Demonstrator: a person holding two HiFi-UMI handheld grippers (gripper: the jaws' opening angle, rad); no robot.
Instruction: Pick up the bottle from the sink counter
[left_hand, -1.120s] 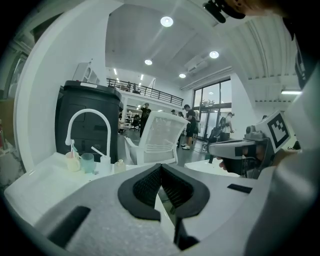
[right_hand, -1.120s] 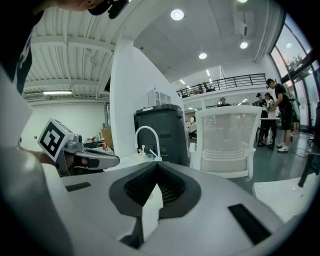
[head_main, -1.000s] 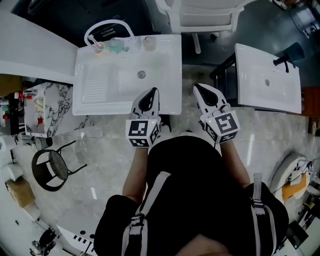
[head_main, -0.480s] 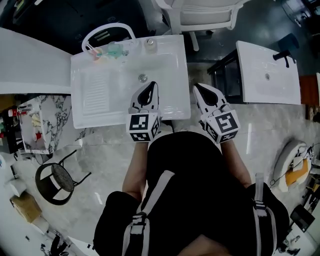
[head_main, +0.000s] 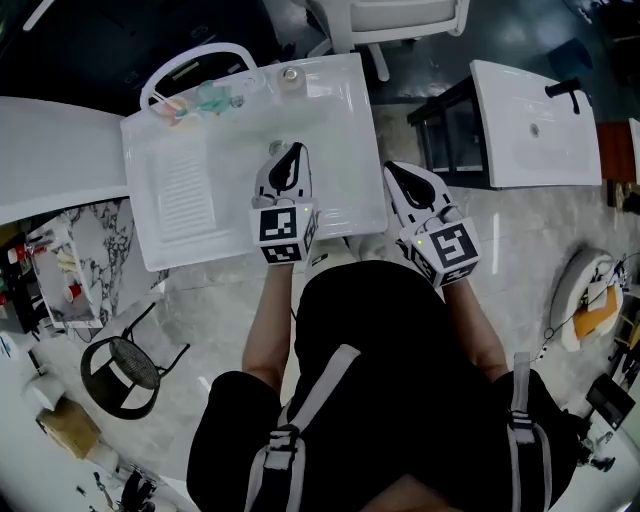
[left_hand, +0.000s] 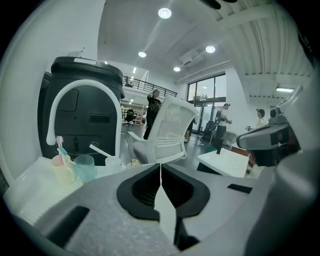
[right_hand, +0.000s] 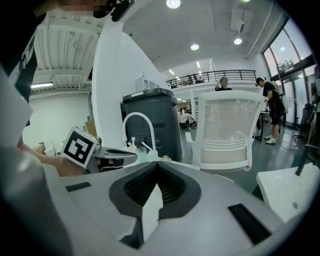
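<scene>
While the white sink counter (head_main: 340, 100) spreads below, the left gripper (head_main: 289, 150) hovers over its basin and the right gripper (head_main: 392, 170) just beside its right edge, both closed and empty; the small bottle (head_main: 291, 77) stands on the back rim.

In the head view the sink counter (head_main: 345, 120) fills the upper left-centre. Along its far edge stand 2 cups (head_main: 195, 100) below the faucet (head_main: 195, 55), with the bottle (head_main: 291, 82) to their right. The left gripper (head_main: 287, 152) is over the basin, below the bottle in the frame. The right gripper (head_main: 393, 170) is just off the counter's right edge. A chair (head_main: 400, 18) is at top, a second sink (head_main: 535, 125) upper right, and a stool (head_main: 120, 365) lower left.
</scene>
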